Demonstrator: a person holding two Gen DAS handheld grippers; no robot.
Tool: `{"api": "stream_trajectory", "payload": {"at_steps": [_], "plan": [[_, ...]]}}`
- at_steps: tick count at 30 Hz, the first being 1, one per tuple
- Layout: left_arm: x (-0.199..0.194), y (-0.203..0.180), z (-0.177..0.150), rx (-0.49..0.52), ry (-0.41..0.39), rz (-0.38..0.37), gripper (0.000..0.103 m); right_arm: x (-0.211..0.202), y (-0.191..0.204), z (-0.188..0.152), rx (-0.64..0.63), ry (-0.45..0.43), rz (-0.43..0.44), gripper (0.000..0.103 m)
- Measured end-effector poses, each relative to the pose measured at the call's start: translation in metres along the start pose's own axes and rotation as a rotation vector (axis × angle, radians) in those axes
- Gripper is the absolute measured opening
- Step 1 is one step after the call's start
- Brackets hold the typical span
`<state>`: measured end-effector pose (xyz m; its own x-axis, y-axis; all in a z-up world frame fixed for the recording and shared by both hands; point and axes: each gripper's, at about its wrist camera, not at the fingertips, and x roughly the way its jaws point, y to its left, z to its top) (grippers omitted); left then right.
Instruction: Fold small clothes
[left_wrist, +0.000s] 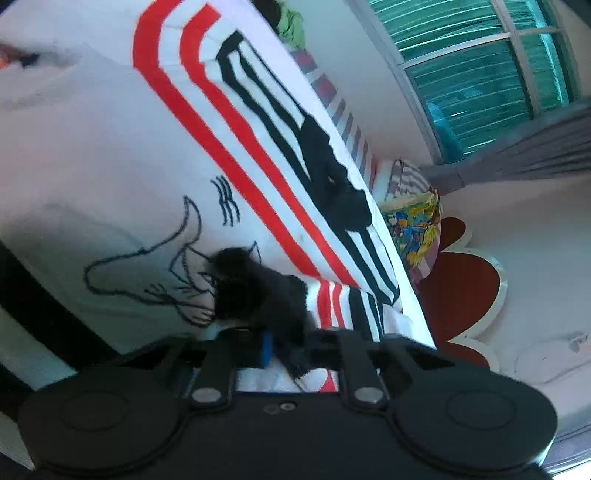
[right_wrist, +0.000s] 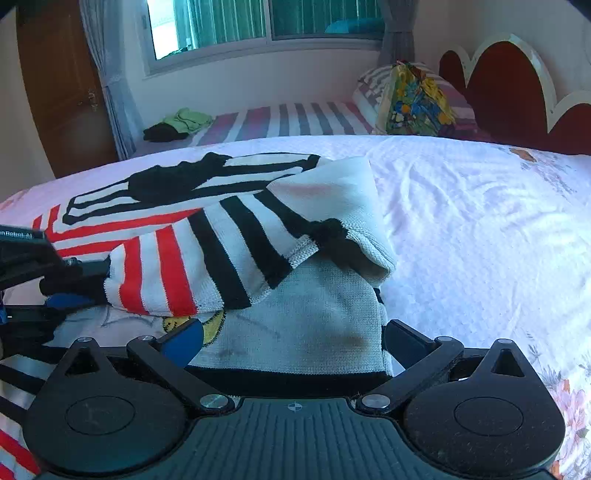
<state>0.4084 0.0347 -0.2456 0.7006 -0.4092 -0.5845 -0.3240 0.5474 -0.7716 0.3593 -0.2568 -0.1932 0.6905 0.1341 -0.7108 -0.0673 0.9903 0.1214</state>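
Observation:
A small white knit sweater (right_wrist: 317, 321) with red and black stripes and a black cuff lies on the bed. One striped sleeve (right_wrist: 207, 258) is folded across its body. My left gripper (left_wrist: 284, 350) is shut on the sleeve's black cuff (left_wrist: 258, 291), low over the sweater's drawn cartoon; it also shows in the right wrist view (right_wrist: 55, 288) at the left, holding the sleeve end. My right gripper (right_wrist: 291, 343) is open, its jaws wide apart on either side of the sweater's lower white part, just above the black hem.
The white quilted bedspread (right_wrist: 480, 229) stretches to the right. A striped sheet (right_wrist: 295, 120) lies behind, with green and black clothes (right_wrist: 181, 123), a colourful bag (right_wrist: 413, 99) on pillows, and a red headboard (right_wrist: 509, 88). A window and a wooden door are at the back.

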Motion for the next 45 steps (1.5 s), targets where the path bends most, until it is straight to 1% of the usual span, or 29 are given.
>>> {"api": "stream_trajectory", "payload": {"at_steps": [3,5,8,10,11,13,15,17,19,20,23,25,26,28,30,31,32,33,34,36,37,39,41,42,43,44,45], "plan": [[-0.007,-0.001,0.0,0.003,-0.031,0.002,0.007,0.0,-0.002,0.001,0.008,-0.01,-0.007,0.103],[-0.015,-0.008,0.007,0.043,-0.067,-0.021,0.007,-0.003,-0.002,0.002,0.003,-0.028,-0.021,0.103],[-0.028,-0.023,0.026,0.108,-0.096,-0.061,0.007,-0.005,0.0,0.007,-0.036,-0.065,-0.058,0.103],[-0.035,-0.03,0.042,0.151,-0.123,-0.064,0.007,-0.001,0.001,0.011,-0.063,-0.076,-0.091,0.103],[-0.035,-0.031,0.05,0.157,-0.134,-0.054,0.007,0.004,0.001,0.012,-0.071,-0.075,-0.105,0.103],[-0.03,-0.029,0.059,0.16,-0.121,-0.032,0.007,0.014,0.003,0.014,-0.088,-0.061,-0.107,0.103],[-0.025,-0.024,0.061,0.185,-0.097,0.005,0.007,0.023,0.006,0.015,-0.108,-0.06,-0.109,0.102],[-0.019,-0.019,0.057,0.208,-0.052,0.03,0.007,0.029,0.006,0.018,-0.091,-0.059,-0.085,0.102],[-0.014,-0.02,0.055,0.232,-0.048,0.057,0.007,0.032,0.001,0.022,-0.047,-0.057,-0.044,0.092],[-0.012,-0.021,0.054,0.238,-0.046,0.063,0.008,0.033,-0.003,0.026,-0.008,-0.039,-0.013,0.082],[-0.015,-0.024,0.055,0.232,-0.042,0.076,0.012,0.031,-0.017,0.035,0.089,-0.044,0.016,0.082],[-0.026,-0.024,0.053,0.235,-0.045,0.086,0.021,0.031,-0.024,0.044,0.118,-0.052,0.002,0.082],[-0.034,-0.018,0.054,0.25,-0.055,0.103,0.022,0.032,-0.028,0.049,0.124,-0.053,-0.013,0.082],[-0.048,-0.013,0.055,0.298,-0.07,0.138,0.022,0.041,-0.032,0.056,0.118,-0.02,-0.039,0.082],[-0.061,-0.008,0.057,0.305,-0.091,0.167,0.022,0.052,-0.034,0.056,0.099,0.044,-0.04,0.081],[-0.065,-0.009,0.059,0.31,-0.089,0.163,0.022,0.055,-0.036,0.054,0.104,0.065,-0.031,0.076],[-0.068,-0.012,0.06,0.324,-0.085,0.154,0.022,0.057,-0.039,0.052,0.126,0.082,0.01,0.057],[-0.068,-0.018,0.061,0.346,-0.08,0.143,0.022,0.055,-0.041,0.052,0.148,0.079,0.023,0.052],[-0.067,-0.023,0.062,0.363,-0.066,0.127,0.024,0.054,-0.042,0.051,0.149,0.08,0.021,0.046],[-0.058,-0.027,0.062,0.342,-0.04,0.128,0.025,0.05,-0.043,0.054,0.16,0.085,0.039,0.027],[-0.053,-0.03,0.061,0.347,-0.039,0.139,0.025,0.048,-0.044,0.053,0.155,0.08,0.037,0.025],[-0.046,-0.036,0.058,0.372,-0.037,0.153,0.025,0.048,-0.046,0.051,0.14,0.075,-0.013,0.023],[-0.043,-0.041,0.052,0.396,-0.015,0.118,0.025,0.047,-0.047,0.048,0.147,0.072,-0.012,0.024],[-0.04,-0.045,0.049,0.414,-0.011,0.121,0.026,0.046,-0.044,0.048,0.126,0.07,-0.023,0.024],[-0.034,-0.048,0.048,0.428,-0.005,0.127,0.026,0.044,-0.043,0.051,0.121,0.066,-0.033,0.024],[-0.027,-0.048,0.047,0.436,0.008,0.134,0.026,0.043,-0.044,0.055,0.132,0.058,-0.021,0.025],[-0.02,-0.045,0.049,0.433,0.02,0.155,0.026,0.039,-0.045,0.06,0.134,0.033,0.004,0.031]]}}
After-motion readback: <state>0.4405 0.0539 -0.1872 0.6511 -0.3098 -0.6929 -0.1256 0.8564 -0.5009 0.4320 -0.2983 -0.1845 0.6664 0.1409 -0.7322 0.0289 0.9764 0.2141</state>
